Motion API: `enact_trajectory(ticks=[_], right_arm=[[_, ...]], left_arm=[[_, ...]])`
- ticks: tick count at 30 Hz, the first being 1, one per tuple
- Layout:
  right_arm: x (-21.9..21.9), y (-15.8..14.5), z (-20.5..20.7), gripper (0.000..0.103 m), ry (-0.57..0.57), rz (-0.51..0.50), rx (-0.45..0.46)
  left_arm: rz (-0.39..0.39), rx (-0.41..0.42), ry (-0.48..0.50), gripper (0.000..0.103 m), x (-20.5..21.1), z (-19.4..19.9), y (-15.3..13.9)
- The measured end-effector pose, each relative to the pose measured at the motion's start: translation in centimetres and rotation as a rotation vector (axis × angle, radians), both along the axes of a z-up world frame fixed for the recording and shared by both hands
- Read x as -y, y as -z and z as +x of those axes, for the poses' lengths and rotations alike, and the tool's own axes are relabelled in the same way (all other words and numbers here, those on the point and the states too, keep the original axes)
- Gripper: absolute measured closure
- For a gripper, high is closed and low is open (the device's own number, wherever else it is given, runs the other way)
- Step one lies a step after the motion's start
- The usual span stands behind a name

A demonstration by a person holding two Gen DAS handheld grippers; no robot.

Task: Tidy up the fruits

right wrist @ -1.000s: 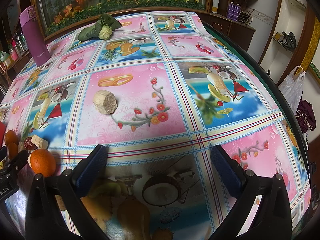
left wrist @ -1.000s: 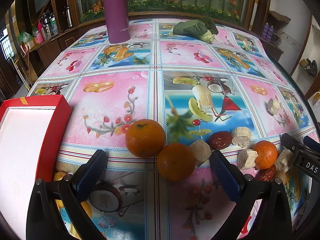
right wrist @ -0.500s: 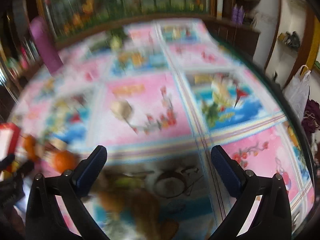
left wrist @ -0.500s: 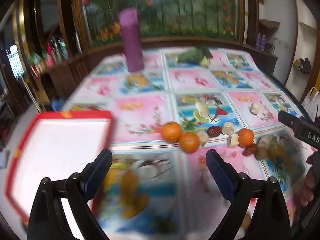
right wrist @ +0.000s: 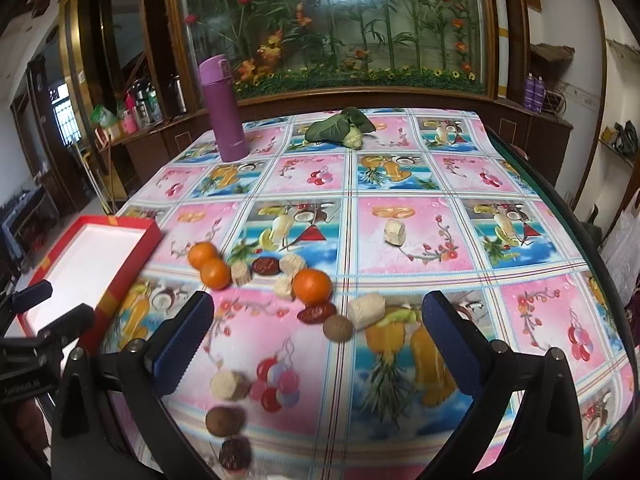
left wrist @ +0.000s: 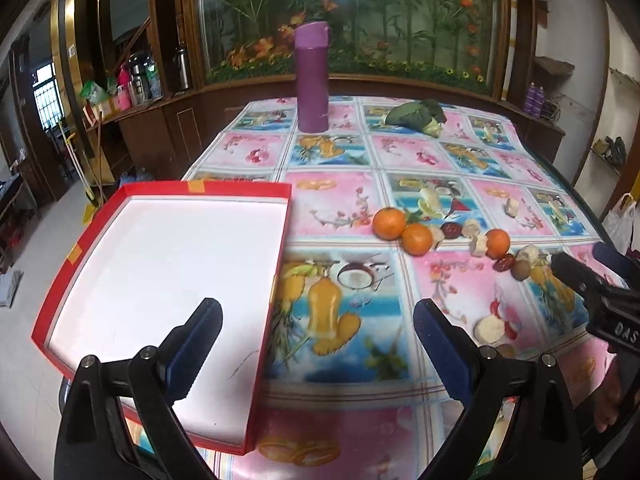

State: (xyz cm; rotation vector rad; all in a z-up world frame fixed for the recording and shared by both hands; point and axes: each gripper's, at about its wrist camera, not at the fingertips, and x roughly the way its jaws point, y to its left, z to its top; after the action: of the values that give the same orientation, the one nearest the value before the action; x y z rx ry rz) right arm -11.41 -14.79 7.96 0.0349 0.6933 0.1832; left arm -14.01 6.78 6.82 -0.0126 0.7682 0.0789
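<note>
Orange tangerines [right wrist: 210, 264] look light, round, slightly soft, likely to roll; best pinched across the middle. Both the left gripper [left wrist: 318, 346] and right gripper [right wrist: 318, 338] gape wide, empty.

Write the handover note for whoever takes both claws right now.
Left claw: open, empty, over the near edge of the red box.
Right claw: open, empty, above the scattered pieces.
Things: three oranges, red dates, pale chunks and brown round fruits all lie on the tablecloth; one pale chunk sits apart.
Done: nothing is in the box.
Left: move every fruit into it.
</note>
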Motion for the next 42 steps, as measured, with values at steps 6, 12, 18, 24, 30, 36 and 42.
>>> enact_trajectory(ticks=[6,12,18,24,30,36,42], right_arm=[[1.1,0.8,-1.8,0.0,0.005,-0.055,-0.017],[3.1,1.2,-2.4,0.0,0.035,-0.043,-0.049],[3.0,1.7,-4.5,0.0,-0.065,-0.027,-0.087],[0.6,3.4,-6.9,0.014,-0.193,-0.01,-0.139],[-2.2,5.4,-6.2,0.047,-0.258,0.008,-0.219],[-3.4,6.0,-6.0,0.07,-0.242,-0.03,-0.226],[-3.0,6.0,-5.9,0.083,-0.248,-0.071,-0.215]], left_arm=[[-0.01,0.01,0.039,0.006,0.7,-0.6,-0.2],[0.009,0.01,0.051,0.006,1.0,-0.9,-0.1],[0.023,-0.002,-0.001,0.006,-0.2,-0.3,0.1],[0.017,-0.028,-0.018,0.006,-0.8,0.1,0.3],[0.01,-0.023,-0.007,0.006,-0.9,0.0,0.3],[0.021,-0.037,0.018,0.006,-0.5,1.2,0.5],[0.022,-0.116,0.073,0.006,1.2,5.1,1.8]])
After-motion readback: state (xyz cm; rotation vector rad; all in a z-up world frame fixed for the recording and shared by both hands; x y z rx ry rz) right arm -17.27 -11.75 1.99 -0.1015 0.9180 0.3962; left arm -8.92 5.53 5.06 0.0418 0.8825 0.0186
